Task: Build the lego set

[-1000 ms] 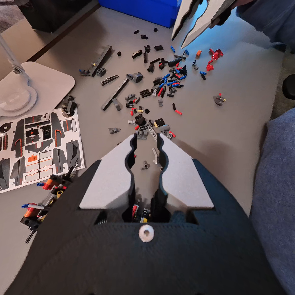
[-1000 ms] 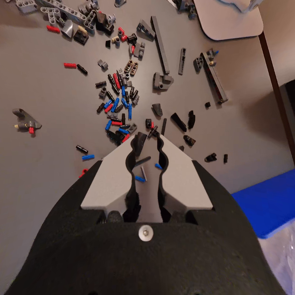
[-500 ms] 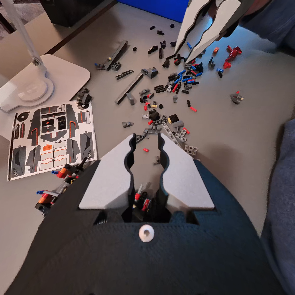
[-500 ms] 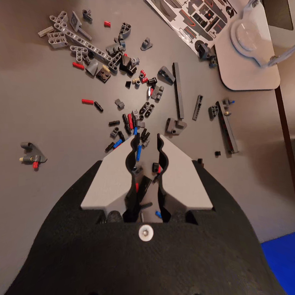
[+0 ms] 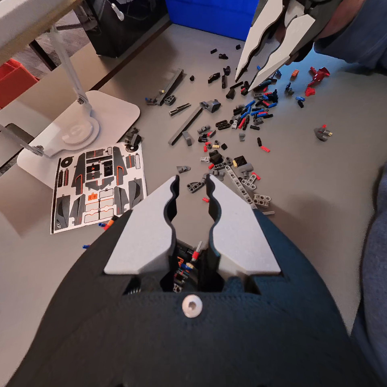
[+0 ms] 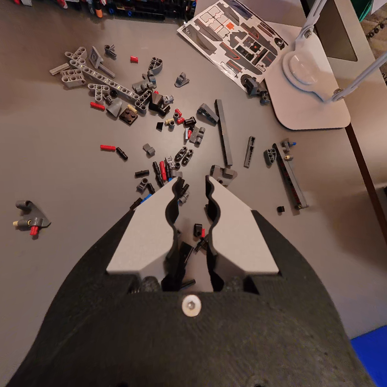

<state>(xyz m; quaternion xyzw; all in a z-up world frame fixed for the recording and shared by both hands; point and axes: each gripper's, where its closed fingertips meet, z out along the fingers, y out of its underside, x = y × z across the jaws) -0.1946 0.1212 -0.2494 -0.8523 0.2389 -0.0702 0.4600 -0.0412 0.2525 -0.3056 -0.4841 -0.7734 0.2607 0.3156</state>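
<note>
Both jaws stand apart, gripping nothing. Left gripper [image 5: 192,182] and right gripper [image 6: 191,181] hover over loose pieces [image 6: 161,167] mid-frame. A part-built model [image 6: 146,9] lies top edge; sticker sheet [image 5: 98,186] unused. Most assembly remains.

Loose lego pieces [image 6: 159,125] lie scattered flat across the grey bench [image 6: 52,167]: small red, blue and black pins [image 5: 253,113] clustered together, long grey beams [image 6: 224,132] apart, a perforated light-grey beam [image 6: 104,80] among connectors, and a sticker sheet [image 5: 98,186] beside them.
</note>
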